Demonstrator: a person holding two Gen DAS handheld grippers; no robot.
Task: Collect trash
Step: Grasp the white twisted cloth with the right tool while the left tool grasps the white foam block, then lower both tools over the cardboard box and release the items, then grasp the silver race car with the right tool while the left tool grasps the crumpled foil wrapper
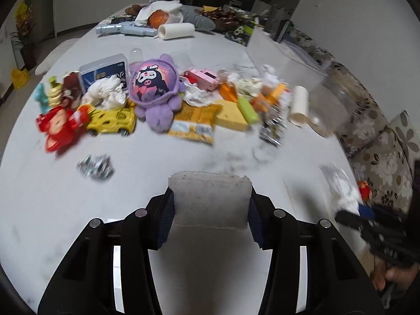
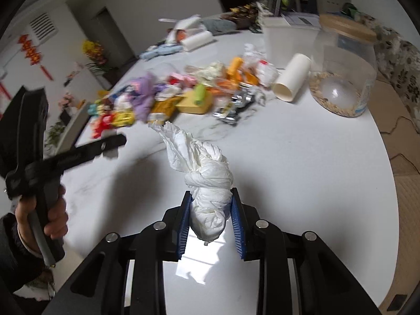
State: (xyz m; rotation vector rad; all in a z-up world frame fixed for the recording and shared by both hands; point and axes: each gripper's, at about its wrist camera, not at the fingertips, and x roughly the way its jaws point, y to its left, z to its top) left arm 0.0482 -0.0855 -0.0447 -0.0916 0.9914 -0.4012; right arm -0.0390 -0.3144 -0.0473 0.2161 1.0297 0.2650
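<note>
My left gripper (image 1: 210, 197) is shut on a grey-white block of sponge or foam (image 1: 210, 199), held above the white table (image 1: 131, 210). My right gripper (image 2: 210, 202) is shut on a crumpled white tissue wad (image 2: 207, 183), held above the table's near side. A pile of toys and trash lies across the table's middle: crumpled tissues (image 1: 107, 93), a yellow snack packet (image 1: 195, 123), a silver foil wrapper (image 1: 95, 168), another foil wrapper (image 1: 271, 128) and a lying white paper cup (image 1: 299, 105). The left gripper's body shows in the right wrist view (image 2: 78, 152).
A purple plush (image 1: 156, 92), yellow toy car (image 1: 113, 122), red figure (image 1: 59, 128) and pink toy (image 1: 203, 77) sit in the pile. A glass jar with a wooden lid (image 2: 344, 73) and a white bin (image 2: 286, 39) stand at the right. A floral sofa (image 1: 380, 152) lies beyond the table edge.
</note>
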